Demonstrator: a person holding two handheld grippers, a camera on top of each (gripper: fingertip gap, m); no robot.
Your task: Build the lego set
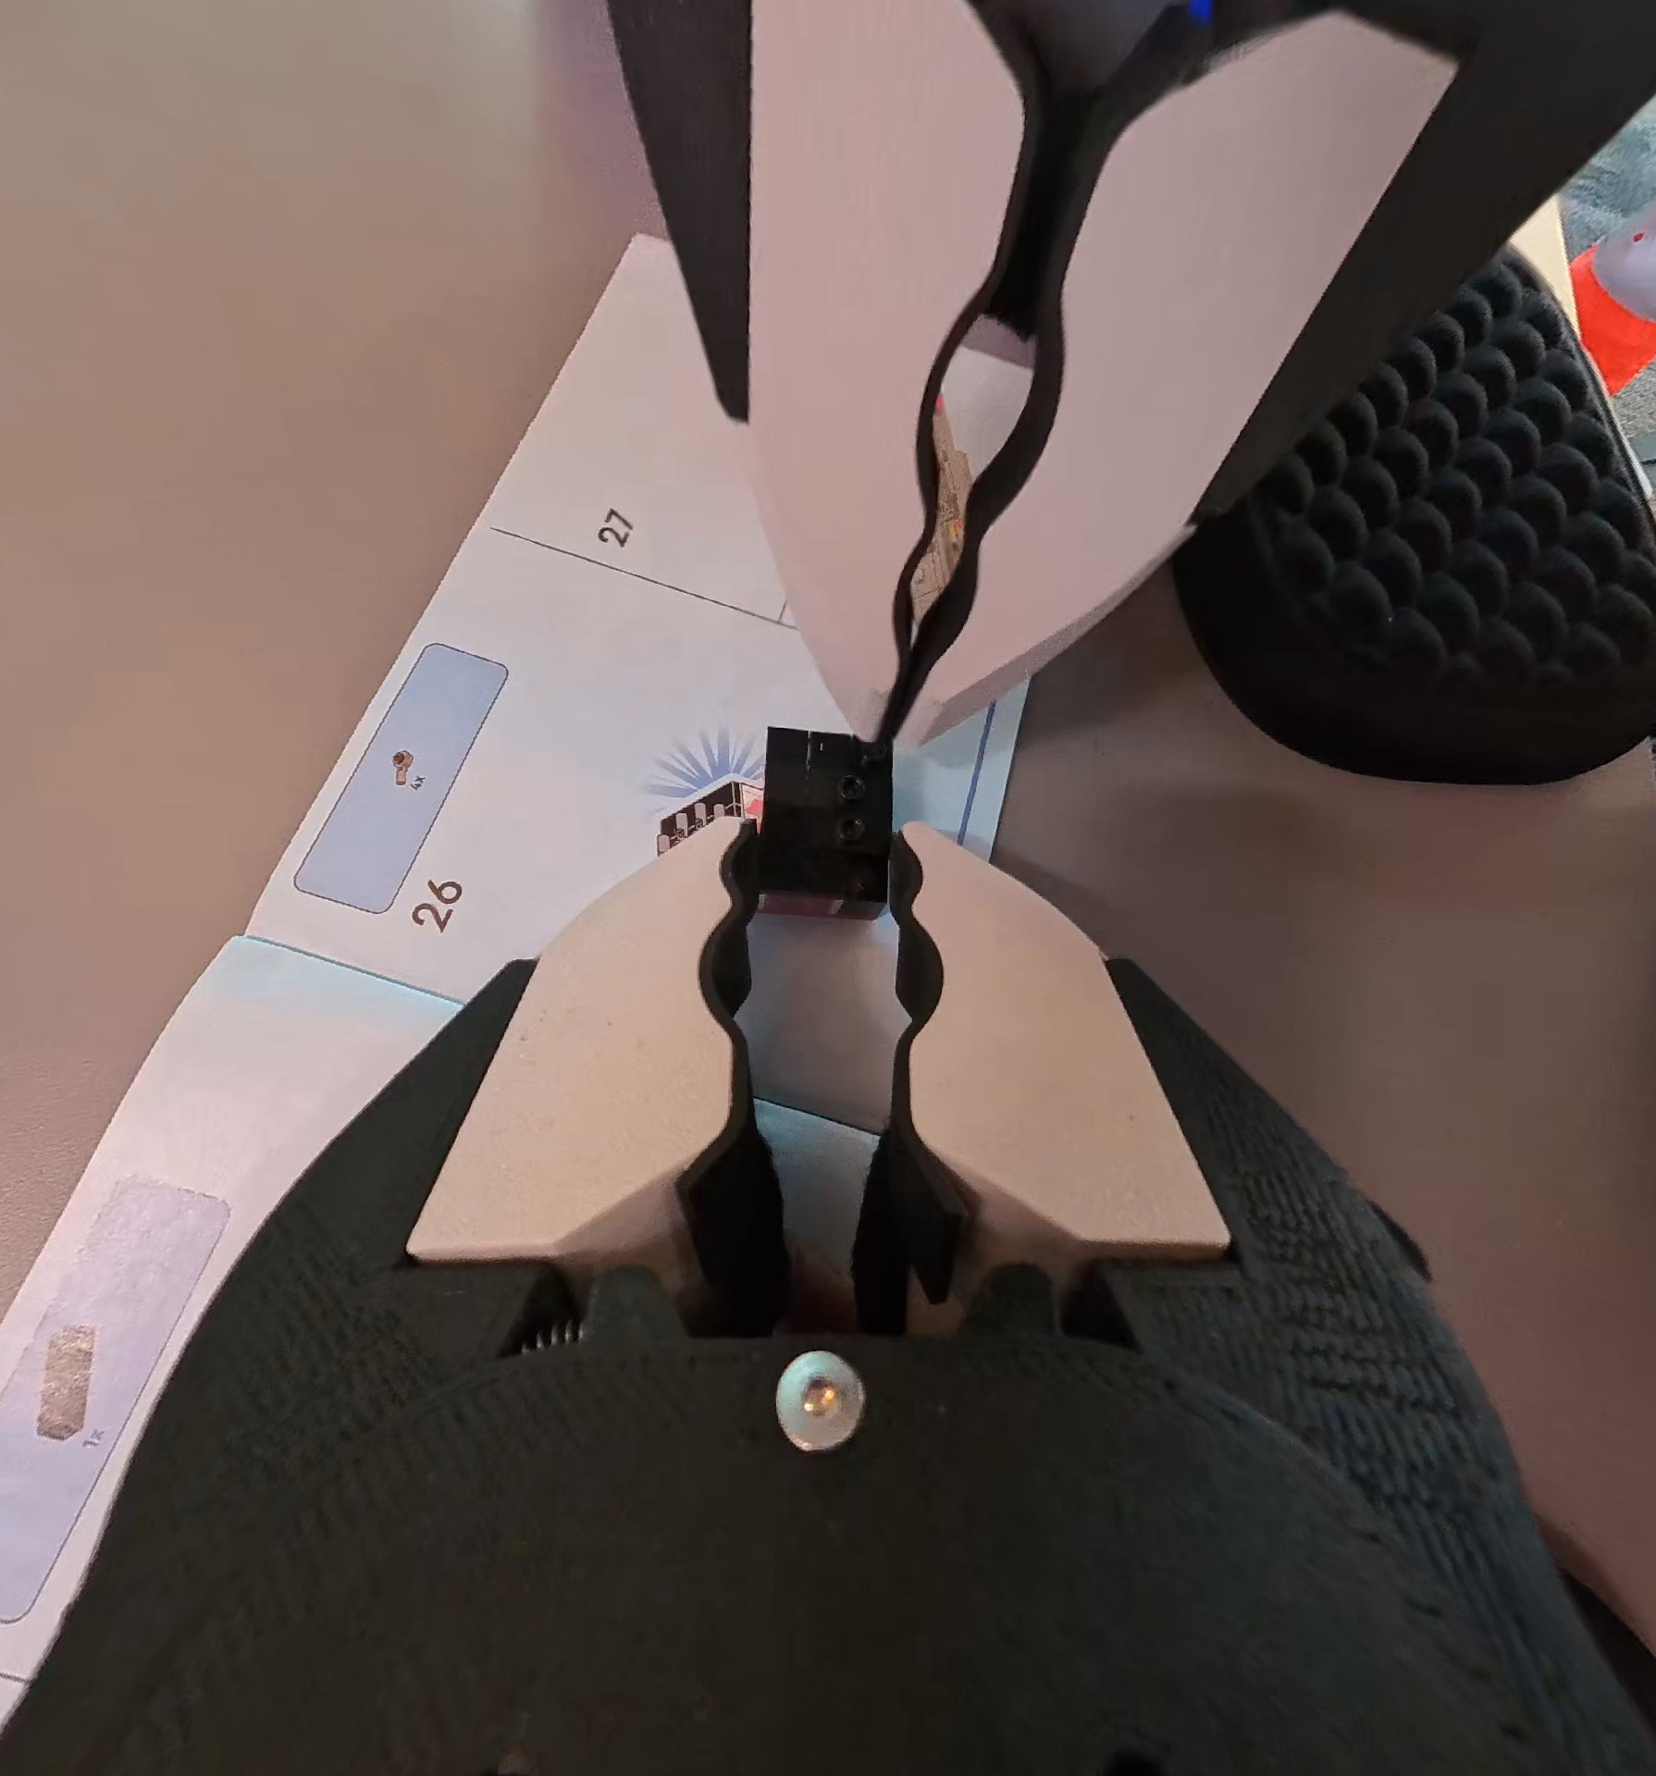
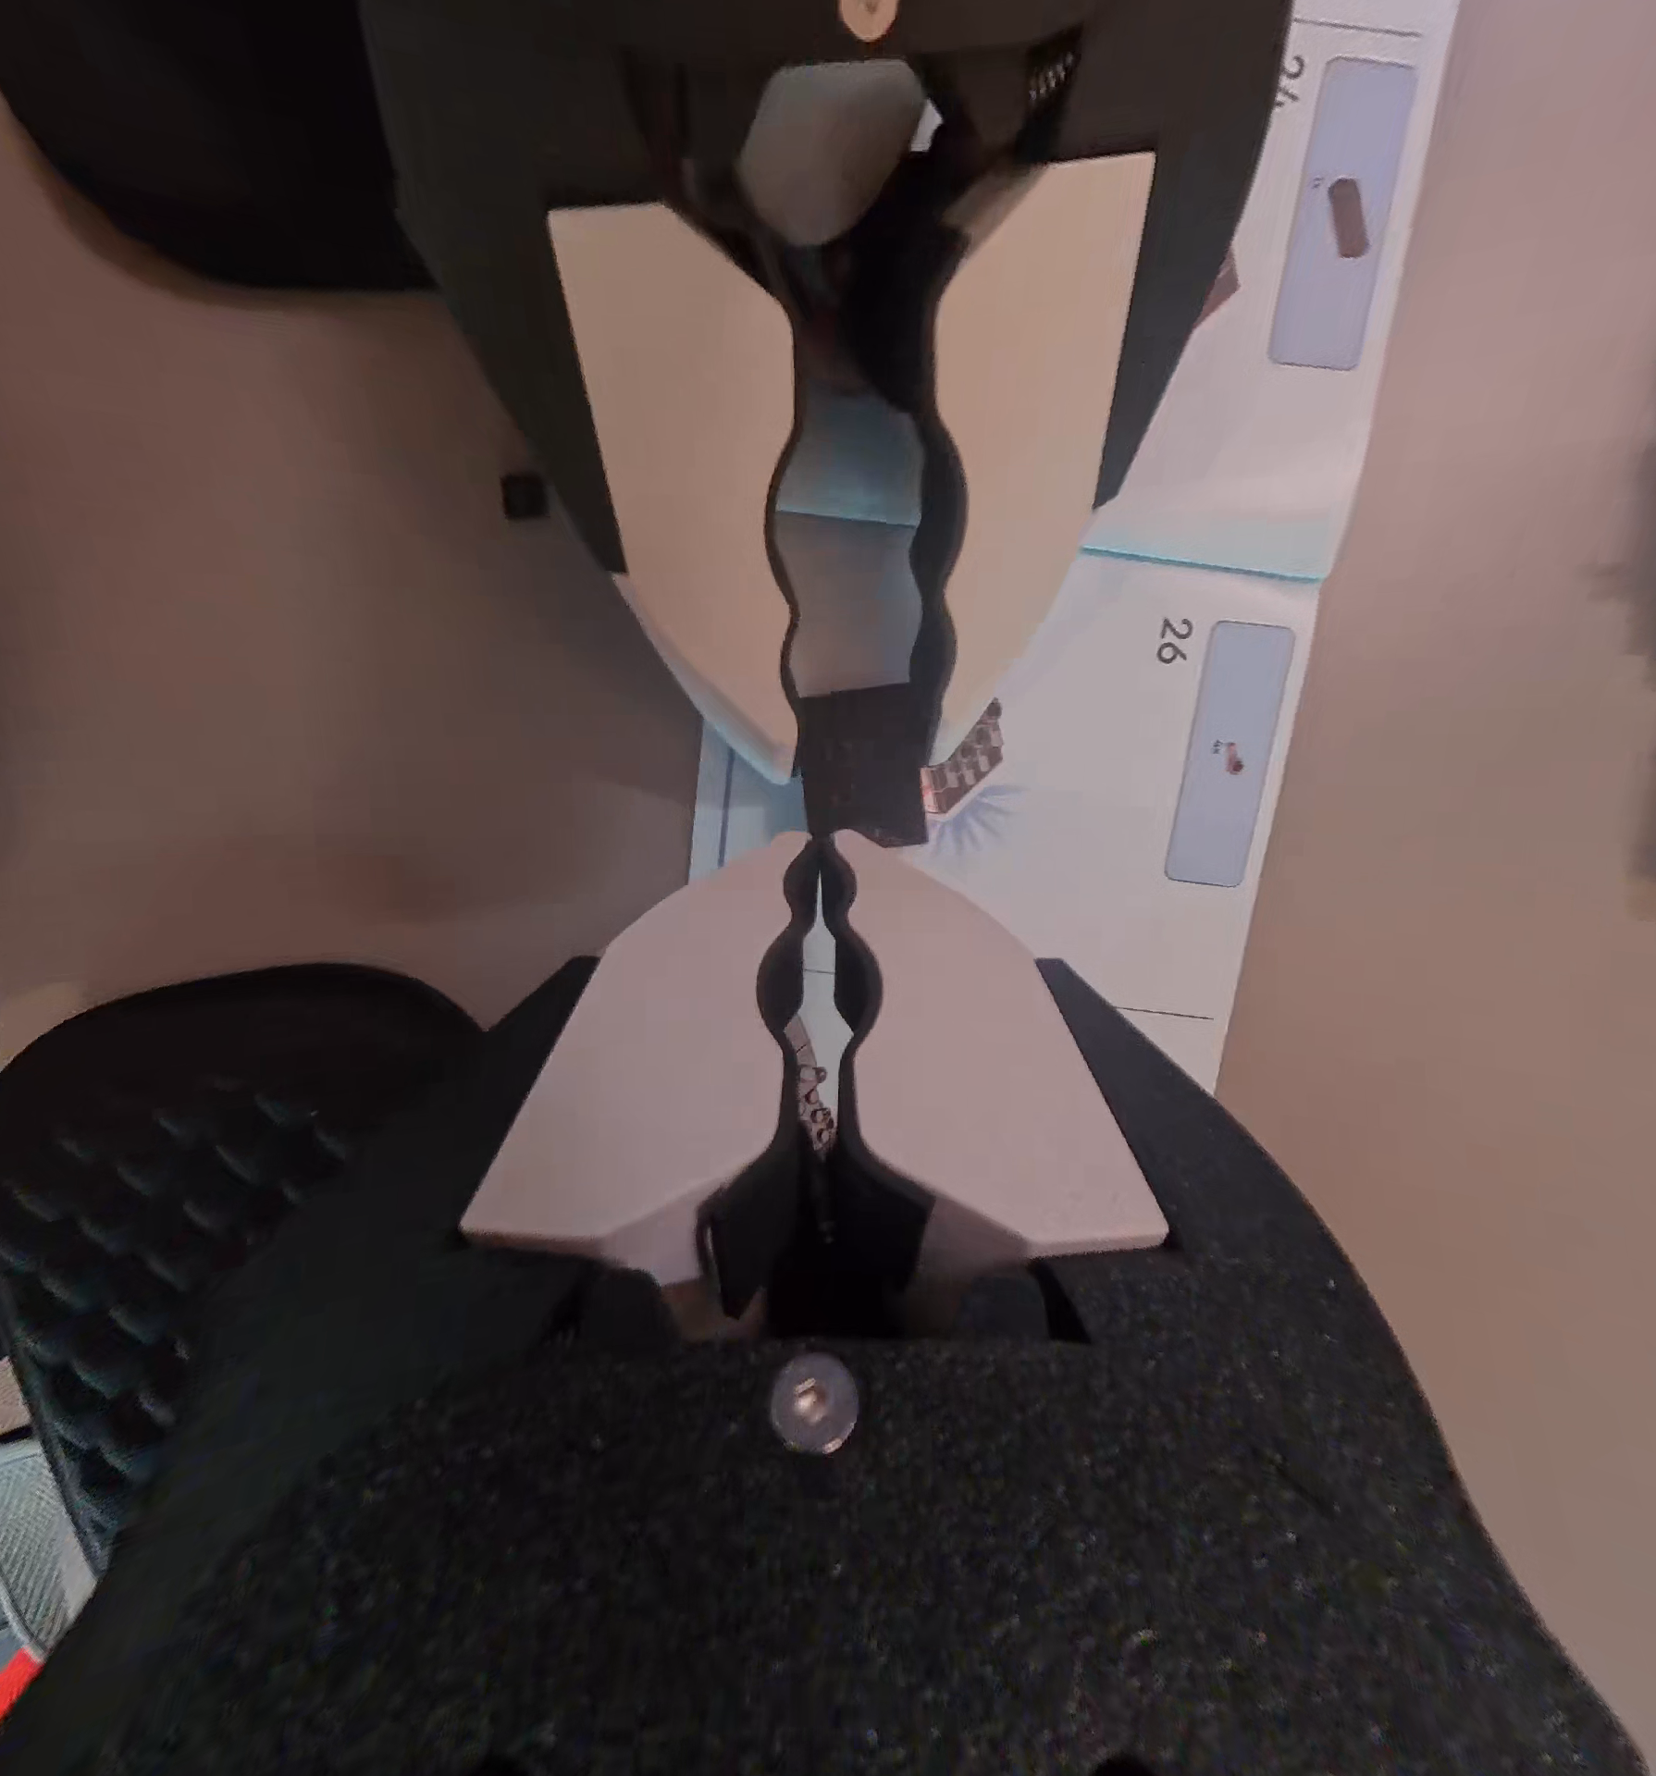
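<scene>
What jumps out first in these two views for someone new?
Two tools meeting nose to nose at frame centre: the left tool clamps a small black brick block, and the right tool, tips pinched together, touches the block's far end. Under them lies an open instruction booklet on the beige table. At the table edge sits a black dimpled chair cushion, with an orange cone on the floor beyond.

Beyond your fingers lies a plain beige tabletop (image 1: 228, 384), evenly lit. To the right of the fingers in your left view, a black chair (image 1: 1439, 538) with a bumpy mesh cushion sits at the table's edge, and past it grey-green carpet (image 1: 1603, 192) with an orange-and-white traffic cone (image 1: 1641, 279).
</scene>
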